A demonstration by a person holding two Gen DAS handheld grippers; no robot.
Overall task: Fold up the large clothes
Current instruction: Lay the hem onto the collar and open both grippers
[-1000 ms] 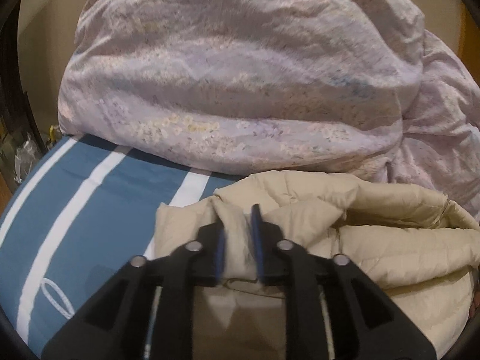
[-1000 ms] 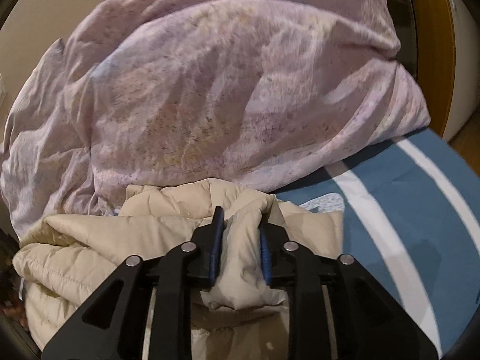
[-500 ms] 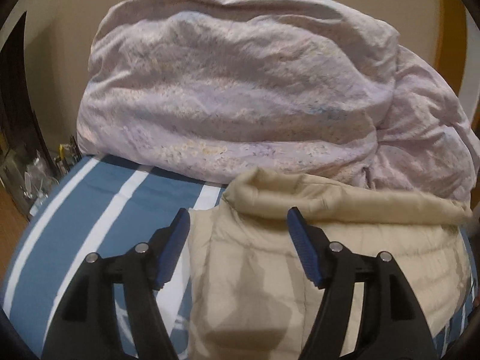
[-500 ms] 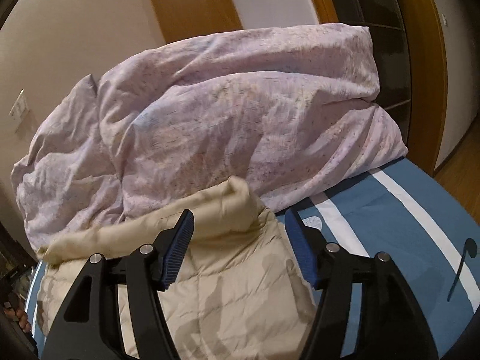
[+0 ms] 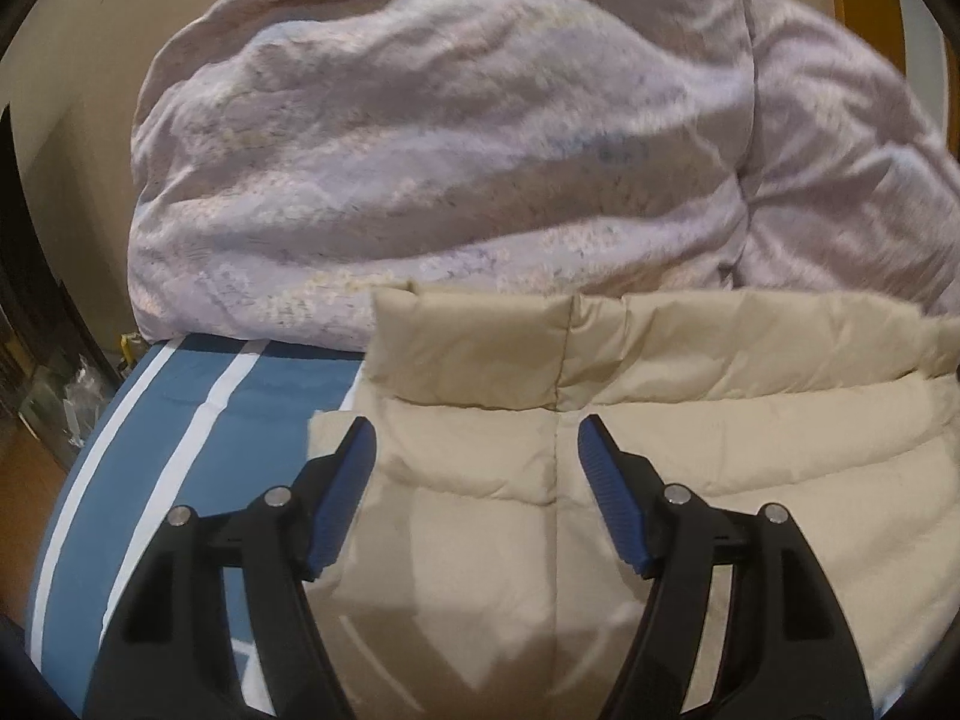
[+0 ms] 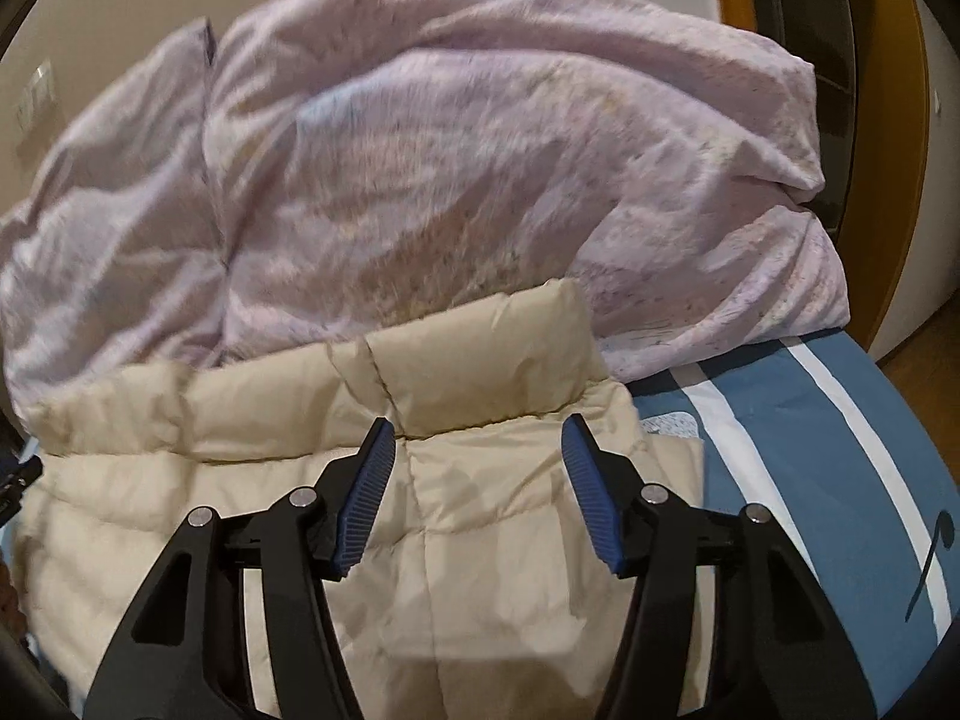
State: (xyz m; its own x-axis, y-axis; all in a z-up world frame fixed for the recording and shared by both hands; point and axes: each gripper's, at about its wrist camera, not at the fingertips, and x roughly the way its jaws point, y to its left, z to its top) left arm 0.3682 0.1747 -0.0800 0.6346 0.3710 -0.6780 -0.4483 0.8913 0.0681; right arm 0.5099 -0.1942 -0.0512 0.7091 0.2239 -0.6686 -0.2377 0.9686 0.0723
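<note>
The jaws of the left gripper (image 5: pixel 477 450) stood wide apart with nothing pinched, hovering above the cream puffer jacket (image 5: pixel 630 450). The jaws of the right gripper (image 6: pixel 477 450) were also apart but closing a little, the jacket below them and no fabric pressed between the pads. A second earlier each had been clamped on a bunched fold of the jacket; both had since let go and lifted back, and the jacket now lay flat and spread on the bed (image 5: pixel 180 450), collar toward the lilac duvet (image 5: pixel 450 150).

That release probably marked one fold or a smoothing pass finished, with the next grasp not yet chosen.

The collar edge lay against the foot of the heaped duvet, so there was little room to push the jacket farther that way. To the left, the striped blue cover lay bare beside the jacket's side edge; on the right, a similar strip of blue (image 6: pixel 810 450) stayed open. Either side offered space for folding inward.
</note>
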